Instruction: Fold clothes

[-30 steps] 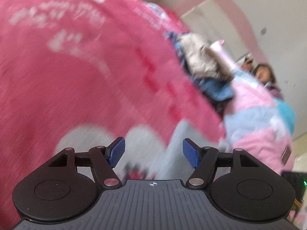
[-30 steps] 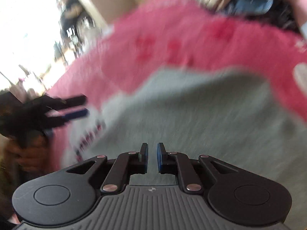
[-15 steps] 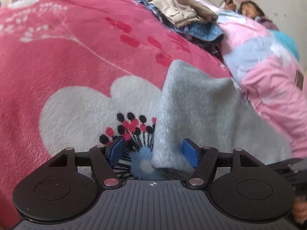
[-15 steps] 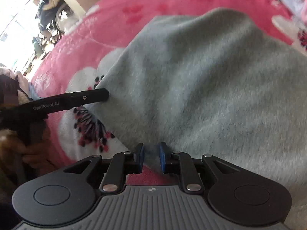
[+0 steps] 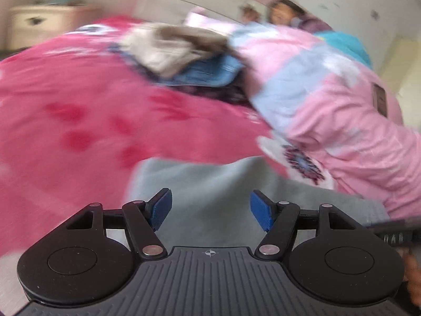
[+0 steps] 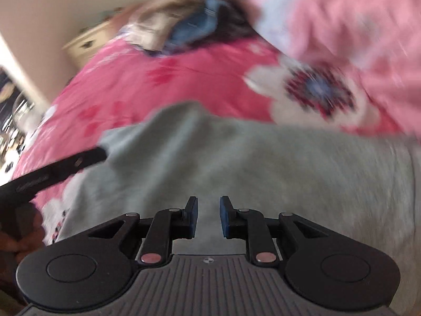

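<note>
A grey fleece garment [image 5: 210, 181] lies flat on a pink flowered blanket [image 5: 73, 110]. It also fills the lower half of the right wrist view [image 6: 250, 158]. My left gripper [image 5: 210, 209] is open wide over the garment's near edge and holds nothing. My right gripper [image 6: 208, 216] stands over the garment with its jaws a small gap apart and nothing between them. The left gripper's black finger [image 6: 60, 173] shows at the garment's left edge in the right wrist view.
A heap of beige, blue and dark clothes [image 5: 179, 52] lies at the far side of the bed. A pink and light blue quilt [image 5: 329, 100] is bunched at the right. A cream dresser [image 5: 39, 23] stands by the far wall.
Both grippers have tilted up and drawn back over the garment. The right jaws have opened a little wider. The garment's edge no longer sits between the left fingers.
</note>
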Motion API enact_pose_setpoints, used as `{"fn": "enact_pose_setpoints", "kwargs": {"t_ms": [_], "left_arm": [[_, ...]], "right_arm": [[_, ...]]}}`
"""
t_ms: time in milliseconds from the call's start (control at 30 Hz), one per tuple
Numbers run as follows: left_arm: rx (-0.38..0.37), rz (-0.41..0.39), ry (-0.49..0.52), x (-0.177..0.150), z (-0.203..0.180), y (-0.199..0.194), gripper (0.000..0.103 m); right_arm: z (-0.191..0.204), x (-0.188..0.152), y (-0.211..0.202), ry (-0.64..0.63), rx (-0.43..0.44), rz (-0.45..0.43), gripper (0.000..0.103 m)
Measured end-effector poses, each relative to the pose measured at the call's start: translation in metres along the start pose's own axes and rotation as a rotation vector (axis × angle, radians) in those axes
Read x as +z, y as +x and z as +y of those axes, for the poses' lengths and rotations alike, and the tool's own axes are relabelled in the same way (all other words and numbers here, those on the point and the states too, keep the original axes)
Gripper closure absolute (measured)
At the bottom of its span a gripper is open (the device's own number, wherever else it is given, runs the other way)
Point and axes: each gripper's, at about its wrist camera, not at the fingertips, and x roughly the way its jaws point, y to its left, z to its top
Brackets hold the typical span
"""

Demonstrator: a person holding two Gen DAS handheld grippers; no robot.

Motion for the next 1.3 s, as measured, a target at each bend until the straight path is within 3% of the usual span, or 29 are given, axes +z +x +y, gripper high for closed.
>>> {"fn": "enact_pose_setpoints", "kwargs": {"t_ms": [100,167,267,367,533,633,767,867,1067,1300], "left_arm": [[0.063,0.014,0.064,0.008,-0.004,0.044,0.037],[0.129,0.055,0.031,0.009,0.008,0.067,0.037],[0.103,0.052,-0.04,0.01,0.02,0.062,0.037],[0.087,0.009,-0.037,0.014,0.016,0.046,0.037],[0.017,-0.046,0.033,0.029,-0.011,0.047,0.037],[-0.001,-0.025,0.075,0.032,-0.026,0.062,0.037],[0.033,0.045,0.092,0.024,-0.032,0.09,0.037],[0.065,0.059,0.116,0.019,-0.03,0.097,0.036],[0.093,0.027,0.158,0.028,-0.029,0.081,0.036],[0.083,-0.052,0.186,0.034,-0.026,0.033,0.036]], "right_arm": [[-0.014,-0.014,0.013,0.049,0.003,0.051,0.083],[-0.016,-0.018,0.015,0.04,0.0,0.052,0.083],[-0.015,-0.016,0.017,0.029,-0.008,0.053,0.083],[-0.016,-0.017,0.013,0.054,-0.003,0.046,0.082],[-0.022,-0.012,-0.012,0.068,-0.033,-0.061,0.082],[-0.036,-0.005,-0.028,0.092,-0.08,-0.141,0.082],[-0.068,0.005,-0.04,0.15,-0.172,-0.216,0.079],[-0.099,0.009,-0.034,0.231,-0.219,-0.219,0.073],[-0.141,0.011,-0.036,0.395,-0.119,-0.192,0.073],[-0.133,0.032,-0.057,0.322,-0.054,-0.176,0.071]]}}
